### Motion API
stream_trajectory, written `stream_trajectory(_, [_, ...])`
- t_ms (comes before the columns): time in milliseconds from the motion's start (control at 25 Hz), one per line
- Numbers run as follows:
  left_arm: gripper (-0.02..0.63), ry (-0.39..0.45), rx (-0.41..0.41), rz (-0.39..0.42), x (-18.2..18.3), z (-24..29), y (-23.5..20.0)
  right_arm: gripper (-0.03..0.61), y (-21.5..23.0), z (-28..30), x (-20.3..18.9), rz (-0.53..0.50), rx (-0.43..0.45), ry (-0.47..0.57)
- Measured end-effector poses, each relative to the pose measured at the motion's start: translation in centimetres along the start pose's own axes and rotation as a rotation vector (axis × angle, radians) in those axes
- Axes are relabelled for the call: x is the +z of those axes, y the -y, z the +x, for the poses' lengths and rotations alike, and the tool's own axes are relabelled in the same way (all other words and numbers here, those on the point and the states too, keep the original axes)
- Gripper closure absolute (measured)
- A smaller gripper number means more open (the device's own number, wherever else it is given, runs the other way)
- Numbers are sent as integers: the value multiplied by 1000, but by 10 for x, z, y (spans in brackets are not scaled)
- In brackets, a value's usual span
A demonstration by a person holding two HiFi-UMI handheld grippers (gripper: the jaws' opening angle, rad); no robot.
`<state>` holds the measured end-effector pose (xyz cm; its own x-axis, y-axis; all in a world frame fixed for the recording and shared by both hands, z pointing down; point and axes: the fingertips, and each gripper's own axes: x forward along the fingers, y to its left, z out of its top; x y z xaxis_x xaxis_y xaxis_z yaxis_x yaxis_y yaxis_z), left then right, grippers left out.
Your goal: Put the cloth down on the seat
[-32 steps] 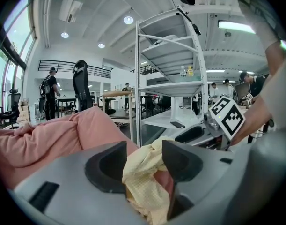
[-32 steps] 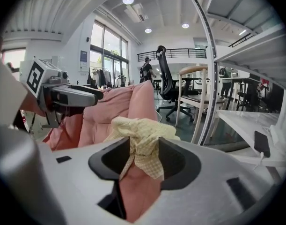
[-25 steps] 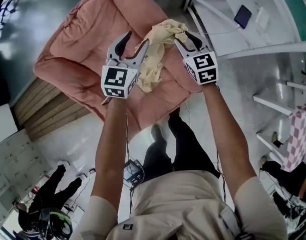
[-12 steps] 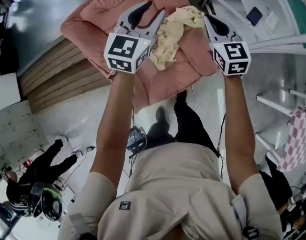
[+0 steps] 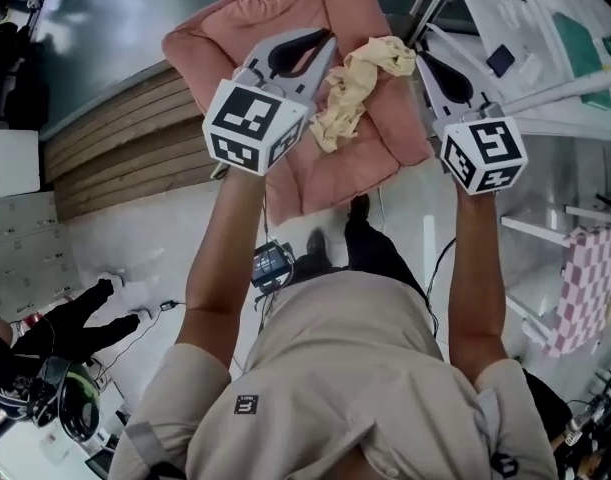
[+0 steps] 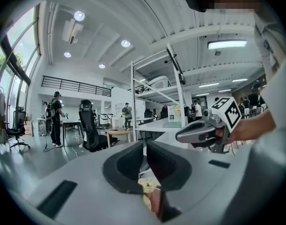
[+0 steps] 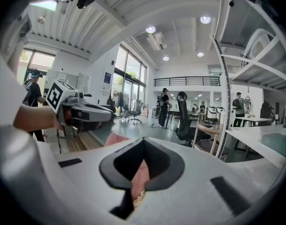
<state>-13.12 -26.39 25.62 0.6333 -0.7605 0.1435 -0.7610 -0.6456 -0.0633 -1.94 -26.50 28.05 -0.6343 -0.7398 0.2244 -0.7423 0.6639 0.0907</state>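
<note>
**Cloth lying on the seat, both hand-held grippers closed and empty**

The crumpled pale-yellow cloth [image 5: 360,78] is seen lying loose on the pink padded seat cushion [image 5: 320,173]. It is bunched along the cushion's right-hand part, and one end trails toward the cushion's near edge.

The left hand-held gripper [image 5: 325,40] is held over the middle of the seat cushion, just left of the cloth in the head view. Its jaws are brought fully together, and nothing is clamped between them. In the left gripper view the dark pads are shown meeting at their tips. Only a scrap of the yellow cloth and the pink cushion is glimpsed below, through the gap behind the pads.

The right hand-held gripper [image 5: 422,58] is held at the cushion's right edge, just right of the cloth. Its jaws are likewise pressed shut on nothing. In the right gripper view the pink cushion and a sliver of cloth are seen beneath the closed pads.

Whether either hand-held gripper brushes the cloth cannot be told from the head view. A strip of wooden slatted flooring [image 5: 115,168] is seen to the left of the seat cushion.
</note>
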Motion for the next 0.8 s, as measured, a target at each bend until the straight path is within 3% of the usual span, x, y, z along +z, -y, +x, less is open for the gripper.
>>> stream_trajectory(360, [589,51,-6,11,49,-81,33,588,-58,-57,57,-66,23,25])
stream_trajectory(800, [589,97,-6,16,66,-140,57,588,-103,-92,72,-99,26,20])
